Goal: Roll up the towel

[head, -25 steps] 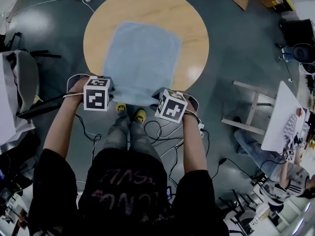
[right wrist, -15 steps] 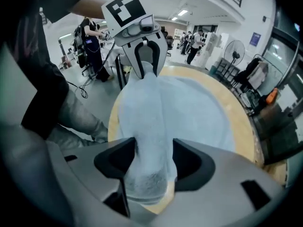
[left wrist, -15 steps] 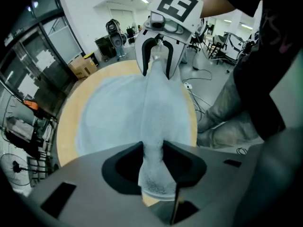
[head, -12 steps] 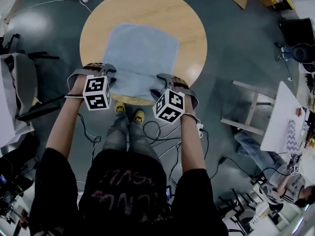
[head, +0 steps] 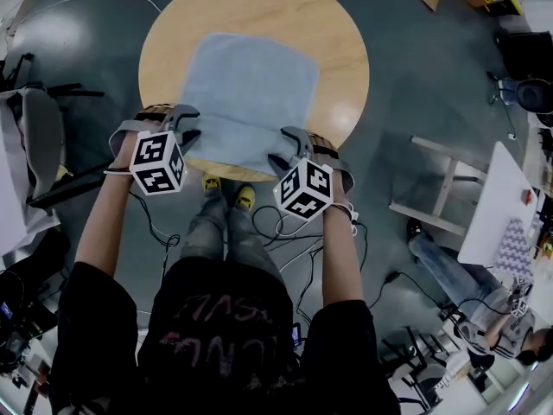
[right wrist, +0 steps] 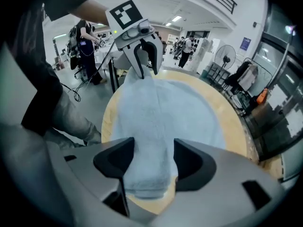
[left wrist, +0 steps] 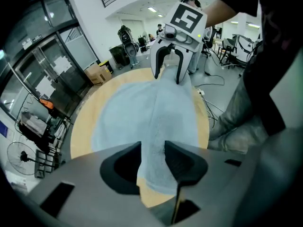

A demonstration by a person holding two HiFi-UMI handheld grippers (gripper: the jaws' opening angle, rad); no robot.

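Note:
A light blue towel (head: 246,93) lies flat on the round wooden table (head: 337,50). Its near edge is turned over into a thick fold (head: 233,145) along the table's near side. My left gripper (head: 188,126) stands over the fold's left end, and the towel (left wrist: 151,112) runs between its fingers (left wrist: 152,155). My right gripper (head: 281,150) stands over the fold's right end, straddling the towel (right wrist: 161,112) in the same way (right wrist: 154,155). Both pairs of jaws have just been opening and stand open around the fold. Each gripper view shows the other gripper (left wrist: 167,78) (right wrist: 147,72) at the far end.
Cables (head: 285,232) trail over the grey floor by the person's yellow shoes (head: 229,197). A white stool frame (head: 441,188) and a white table (head: 501,206) stand to the right, where another person sits (head: 510,318). A chair (head: 34,137) stands to the left.
Both grippers moved forward onto the table and tipped downward, carrying the towel's hanging near edge over onto the towel as a fold. The jaws have opened.

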